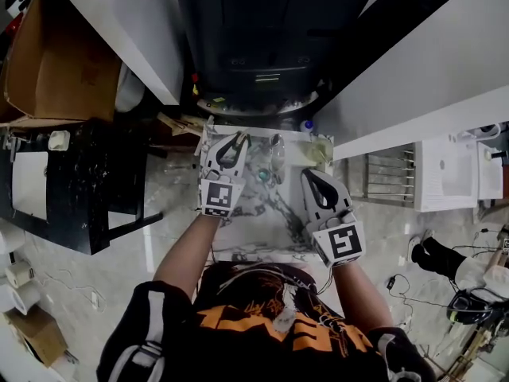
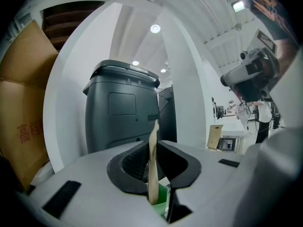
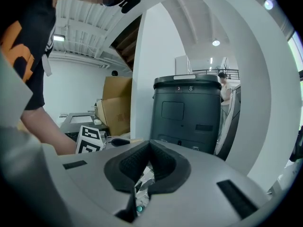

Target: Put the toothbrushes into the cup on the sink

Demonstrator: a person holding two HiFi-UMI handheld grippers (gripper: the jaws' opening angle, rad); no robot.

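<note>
Toothbrush [image 2: 153,174] first: its pale handle stands upright between the pads of the left tool [image 1: 236,139], which look to pinch it from both sides. The handle's long axis runs top to bottom of the left gripper view. I cannot see which end carries the bristles. What I take for the clear cup [image 1: 277,156] stands at the back of the marble bench [image 1: 266,233], just right of that tool's tip in the head view and between the two tools. The left one is nearer, so I judge the carry goes rightward in that frame. The right tool [image 1: 310,175] is pressed together with nothing in it. Something green [image 2: 162,201] shows under the left jaws, too cut off to name. The cup's rim is blurred against the marble.
</note>
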